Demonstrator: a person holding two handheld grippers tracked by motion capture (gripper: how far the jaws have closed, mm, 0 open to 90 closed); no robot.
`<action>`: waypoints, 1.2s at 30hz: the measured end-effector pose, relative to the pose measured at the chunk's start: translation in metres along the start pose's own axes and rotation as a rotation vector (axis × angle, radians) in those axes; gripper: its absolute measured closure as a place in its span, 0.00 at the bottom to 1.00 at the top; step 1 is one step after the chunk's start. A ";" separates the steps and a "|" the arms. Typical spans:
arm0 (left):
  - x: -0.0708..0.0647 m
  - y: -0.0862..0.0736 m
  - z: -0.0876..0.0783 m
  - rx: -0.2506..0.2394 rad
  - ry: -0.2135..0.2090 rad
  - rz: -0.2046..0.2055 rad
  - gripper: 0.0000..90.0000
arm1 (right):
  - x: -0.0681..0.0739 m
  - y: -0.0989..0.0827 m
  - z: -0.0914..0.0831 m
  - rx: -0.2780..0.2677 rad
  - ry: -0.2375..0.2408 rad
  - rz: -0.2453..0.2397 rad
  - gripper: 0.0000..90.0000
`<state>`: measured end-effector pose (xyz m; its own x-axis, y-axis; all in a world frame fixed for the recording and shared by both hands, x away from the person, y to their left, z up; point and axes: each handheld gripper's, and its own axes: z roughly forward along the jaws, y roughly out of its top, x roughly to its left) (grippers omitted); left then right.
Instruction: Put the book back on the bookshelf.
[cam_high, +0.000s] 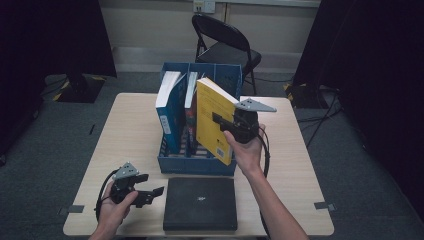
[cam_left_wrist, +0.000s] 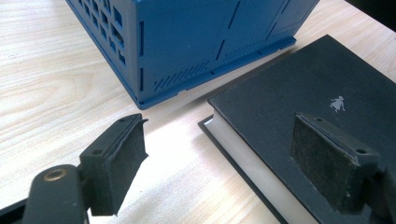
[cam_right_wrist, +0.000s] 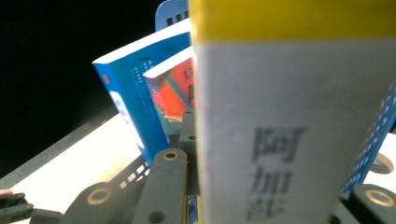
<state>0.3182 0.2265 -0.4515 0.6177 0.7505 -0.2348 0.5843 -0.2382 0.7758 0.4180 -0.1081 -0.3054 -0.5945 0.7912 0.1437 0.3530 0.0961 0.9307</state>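
Yellow book (cam_high: 214, 120), clamped at its spine edge by the right gripper (cam_high: 239, 125), tilts in the right slot of the blue rack (cam_high: 199, 165); stiff and fairly heavy, I judge, best held near the spine. In front of the rack lies a black book (cam_high: 201, 203); beside it the left gripper (cam_high: 145, 192) gapes, holding nothing.

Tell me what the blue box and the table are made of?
The blue box looks like hard plastic: smooth, matte, with neat moulded slots in its walls. The table looks like pale wood, or a wood-look coating: grain lines run across its smooth top. Which one, the look can't say.
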 end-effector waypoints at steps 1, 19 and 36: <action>0.000 0.000 0.000 0.000 0.000 -0.001 0.20 | 0.000 0.001 0.001 -0.001 -0.006 0.001 0.84; 0.001 0.000 0.000 0.000 -0.005 -0.005 0.20 | -0.001 0.007 0.035 0.009 -0.094 0.032 0.84; 0.001 0.000 0.001 0.003 -0.009 -0.005 0.20 | 0.008 0.011 0.063 0.006 -0.191 0.059 0.84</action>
<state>0.3194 0.2271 -0.4520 0.6195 0.7463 -0.2434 0.5886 -0.2365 0.7731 0.4628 -0.0623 -0.3153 -0.4251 0.8957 0.1308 0.3877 0.0496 0.9204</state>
